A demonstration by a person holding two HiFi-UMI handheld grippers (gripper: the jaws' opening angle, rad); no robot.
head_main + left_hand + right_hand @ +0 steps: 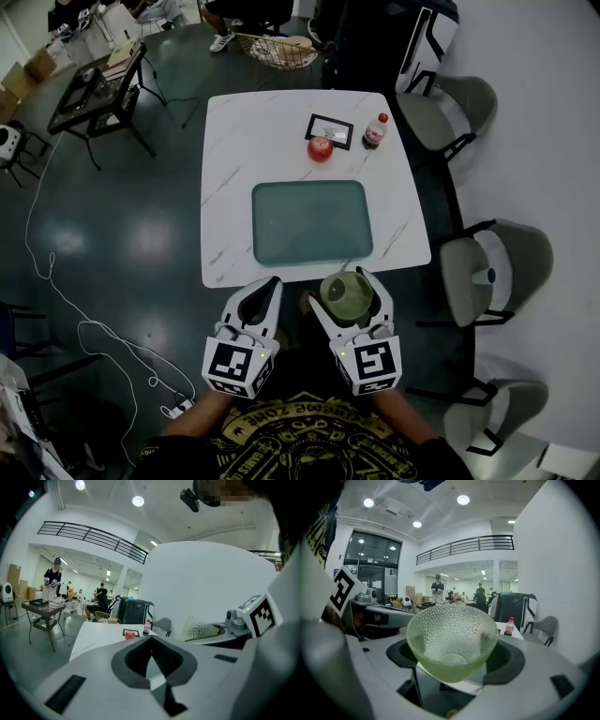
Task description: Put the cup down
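Right gripper [343, 289] clamped on green dimpled cup [451, 639] at the white table's [234, 141] near edge, left gripper [270, 283] alongside, jaws together, empty

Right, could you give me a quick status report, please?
Left gripper shut, empty. Right gripper clamped on green cup, upright, at table's near edge. Tray ahead; apple, bottle beyond.

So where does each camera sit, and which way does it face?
Head view: on the person's head, facing steeply down at the white table; both grippers and forearms show.
Left gripper view: on the left gripper, along its shut jaws towards the table.
Right gripper view: on the right gripper, along jaws clamping the green cup.
Shared: all three show the red-capped bottle.
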